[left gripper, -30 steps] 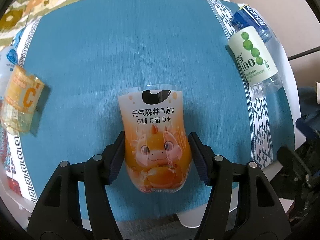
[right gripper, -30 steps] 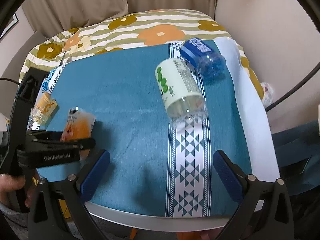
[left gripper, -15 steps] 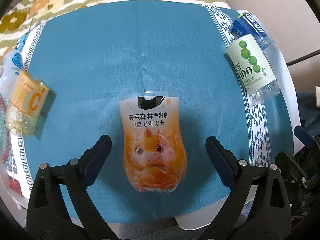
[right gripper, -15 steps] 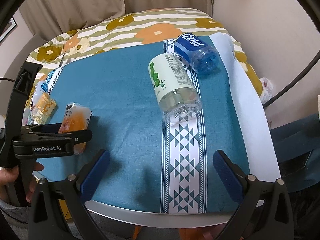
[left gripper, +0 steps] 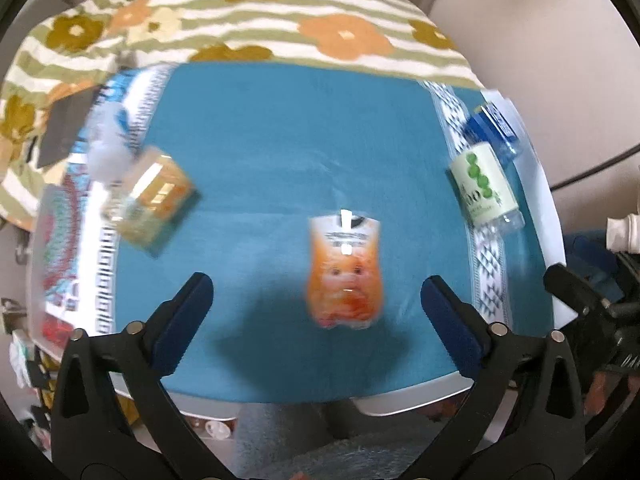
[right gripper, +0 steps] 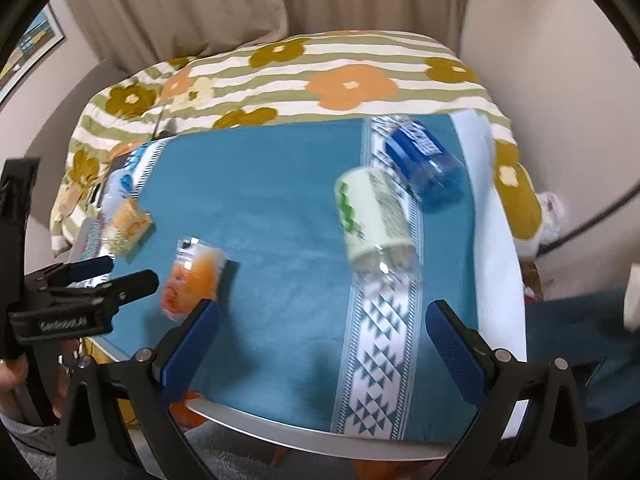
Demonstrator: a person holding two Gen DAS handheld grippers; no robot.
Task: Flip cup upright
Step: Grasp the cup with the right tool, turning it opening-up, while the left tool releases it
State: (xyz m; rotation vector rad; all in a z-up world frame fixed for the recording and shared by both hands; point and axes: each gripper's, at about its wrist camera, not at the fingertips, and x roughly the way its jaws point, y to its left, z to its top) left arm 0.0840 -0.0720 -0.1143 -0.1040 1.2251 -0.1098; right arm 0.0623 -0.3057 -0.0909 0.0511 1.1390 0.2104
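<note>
Cup [left gripper: 345, 270], orange-labelled and blurred, seemingly stands on the teal cloth [left gripper: 280, 140] between the spread fingers of the left hand-held gripper [left gripper: 316, 300], untouched; right hand-held gripper [right gripper: 322, 330] likewise spread, empty.

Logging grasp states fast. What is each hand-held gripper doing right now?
Left hand-held gripper: open, holding nothing; the orange cartoon-printed plastic cup stands free.
Right hand-held gripper: open, empty.

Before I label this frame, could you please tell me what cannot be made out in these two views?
- Orange printed plastic cup: motion blur in both views hides its label text and which end is open.
- Yellow-orange clear plastic cup: blurred in the left wrist view, small in the right wrist view.
- Blue plastic cup: partly hidden behind the green-and-white labelled clear cup.
</note>
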